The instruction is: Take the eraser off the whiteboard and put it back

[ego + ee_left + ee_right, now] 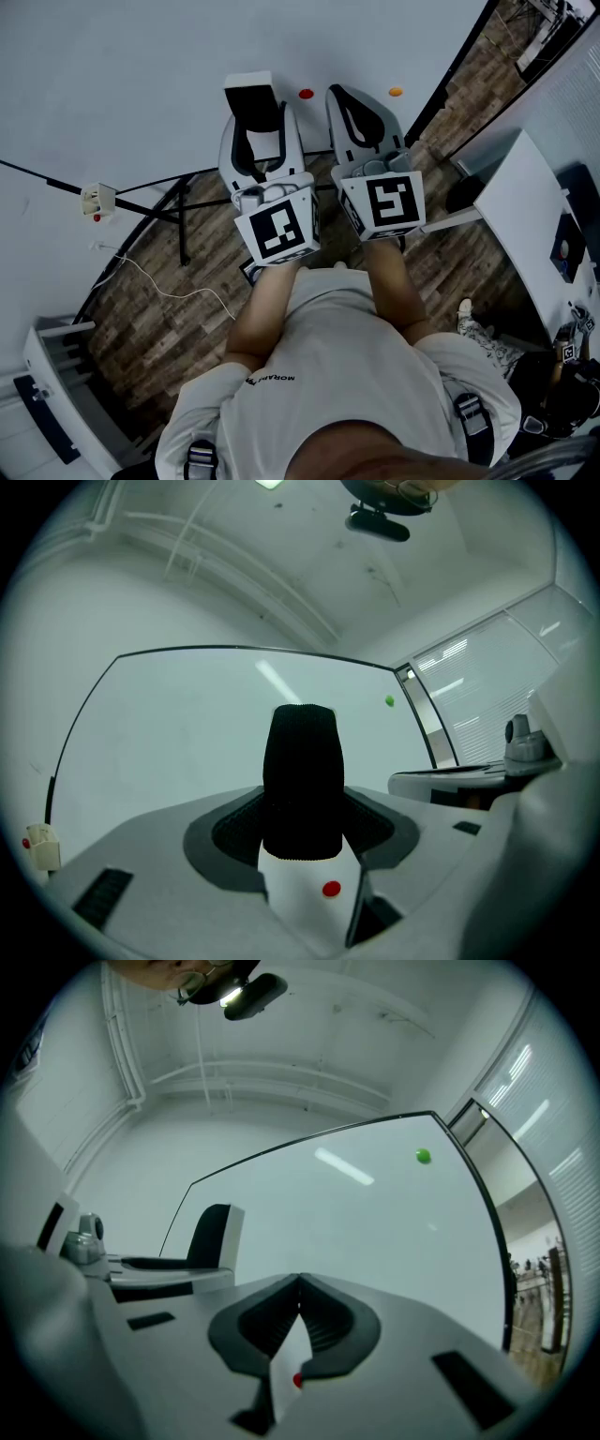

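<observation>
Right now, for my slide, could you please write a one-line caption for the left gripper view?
Left gripper holding a black rectangular felt eraser in front of the white whiteboard.

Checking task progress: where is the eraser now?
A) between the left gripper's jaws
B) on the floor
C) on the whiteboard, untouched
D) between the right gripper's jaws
A: the eraser stands clamped in the left gripper; the right gripper has its jaws together on nothing.
</observation>
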{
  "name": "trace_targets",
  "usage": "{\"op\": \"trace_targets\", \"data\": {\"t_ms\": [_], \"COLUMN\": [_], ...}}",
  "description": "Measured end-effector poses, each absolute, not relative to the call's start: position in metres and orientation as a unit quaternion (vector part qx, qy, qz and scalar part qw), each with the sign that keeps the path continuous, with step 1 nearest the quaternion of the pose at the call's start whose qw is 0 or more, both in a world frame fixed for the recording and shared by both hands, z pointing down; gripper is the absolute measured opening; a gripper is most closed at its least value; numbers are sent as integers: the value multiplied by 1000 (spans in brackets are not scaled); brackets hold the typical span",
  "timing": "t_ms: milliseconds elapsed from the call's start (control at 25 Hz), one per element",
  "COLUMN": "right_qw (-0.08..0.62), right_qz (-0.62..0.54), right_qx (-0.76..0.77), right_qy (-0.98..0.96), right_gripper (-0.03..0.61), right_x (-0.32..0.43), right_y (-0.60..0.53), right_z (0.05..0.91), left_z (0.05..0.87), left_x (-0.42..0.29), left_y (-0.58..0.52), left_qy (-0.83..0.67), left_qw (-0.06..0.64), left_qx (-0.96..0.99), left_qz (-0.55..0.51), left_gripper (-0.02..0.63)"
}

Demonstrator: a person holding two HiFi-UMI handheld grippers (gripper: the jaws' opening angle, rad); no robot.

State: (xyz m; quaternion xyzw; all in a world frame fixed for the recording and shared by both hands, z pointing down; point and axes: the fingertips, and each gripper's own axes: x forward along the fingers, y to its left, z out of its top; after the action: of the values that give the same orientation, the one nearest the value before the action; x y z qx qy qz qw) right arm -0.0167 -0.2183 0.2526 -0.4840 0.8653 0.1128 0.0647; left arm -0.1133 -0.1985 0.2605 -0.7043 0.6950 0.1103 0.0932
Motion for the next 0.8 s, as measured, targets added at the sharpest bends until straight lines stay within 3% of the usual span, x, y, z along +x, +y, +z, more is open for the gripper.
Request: {"op": "trace_targets", "data": {"t_ms": [800], "right_qw": [68], "right_qz": [117], "right_qx": [-484], "right_qy": [865], "right_gripper": [12], "right_x": [-15], "right_y": [-222], "right_z": [251], "left_z": [258], "left_x": [-121], "left_y": [-211], "left_qy": [699], "left_qw": [98], "left_qx": [-703], "left_qz": [90], "left_gripper": [236]}}
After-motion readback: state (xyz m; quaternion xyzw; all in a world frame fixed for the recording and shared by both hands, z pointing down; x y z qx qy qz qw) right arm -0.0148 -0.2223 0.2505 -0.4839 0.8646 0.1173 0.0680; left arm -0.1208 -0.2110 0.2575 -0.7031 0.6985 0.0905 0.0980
